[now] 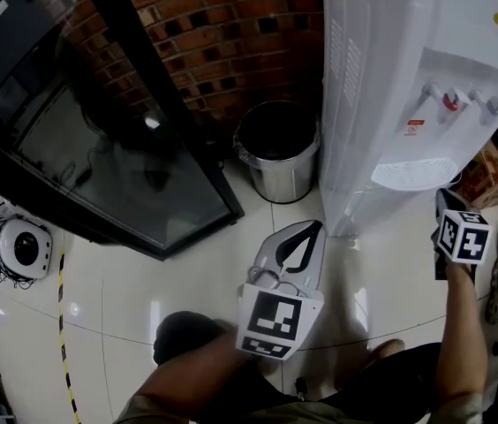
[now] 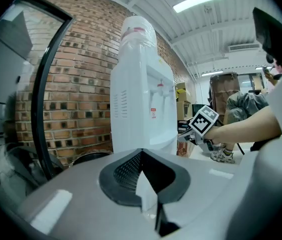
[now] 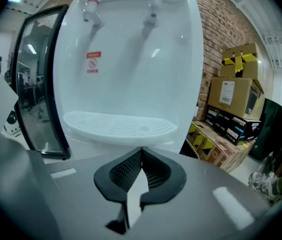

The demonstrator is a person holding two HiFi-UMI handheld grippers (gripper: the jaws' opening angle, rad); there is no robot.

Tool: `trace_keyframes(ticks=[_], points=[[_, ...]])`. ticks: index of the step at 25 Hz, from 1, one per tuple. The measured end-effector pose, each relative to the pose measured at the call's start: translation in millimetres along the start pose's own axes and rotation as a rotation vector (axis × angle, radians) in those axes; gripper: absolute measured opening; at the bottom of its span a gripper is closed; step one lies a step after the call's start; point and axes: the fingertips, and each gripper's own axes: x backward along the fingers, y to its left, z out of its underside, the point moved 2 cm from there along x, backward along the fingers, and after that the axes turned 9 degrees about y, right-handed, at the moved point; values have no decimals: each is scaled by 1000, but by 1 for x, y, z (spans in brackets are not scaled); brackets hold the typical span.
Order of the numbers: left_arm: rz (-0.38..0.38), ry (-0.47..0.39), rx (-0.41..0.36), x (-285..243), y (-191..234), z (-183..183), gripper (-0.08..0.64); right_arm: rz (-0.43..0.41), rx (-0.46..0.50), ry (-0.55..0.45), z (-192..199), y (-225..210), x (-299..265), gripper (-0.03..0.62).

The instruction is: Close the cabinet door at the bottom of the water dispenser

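Note:
The white water dispenser (image 1: 408, 87) stands at the upper right against the brick wall, with its taps and its drip tray (image 1: 415, 173) facing me. In the right gripper view the drip tray (image 3: 118, 124) fills the middle. The cabinet door lies below it and is hidden, so its position cannot be told. My right gripper (image 1: 444, 194) is shut and empty, held just in front of the dispenser under the tray. My left gripper (image 1: 315, 225) is also shut and empty, hanging over the floor beside the dispenser's left side. The left gripper view shows the right gripper (image 2: 191, 134) by the dispenser (image 2: 141, 89).
A steel bin with a black liner (image 1: 277, 153) stands left of the dispenser. A black-framed glass door (image 1: 99, 148) leans at the left. Cardboard boxes (image 3: 236, 94) are stacked to the dispenser's right. A white round device with cables (image 1: 19, 247) lies on the floor.

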Motion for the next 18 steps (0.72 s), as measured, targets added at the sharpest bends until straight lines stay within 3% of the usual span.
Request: trace_keyframes(ticks=[4,9,18], points=[[-1,-42,37,21,0,-8,0,-70,63,-114,-21,40,57,15],[42,-88,19,47,-19,-16,0,-192,145,-282,-27,101,153,15],[32,-162,10,97,-39,-24,0,-286,93,-431,1,144,251,15]])
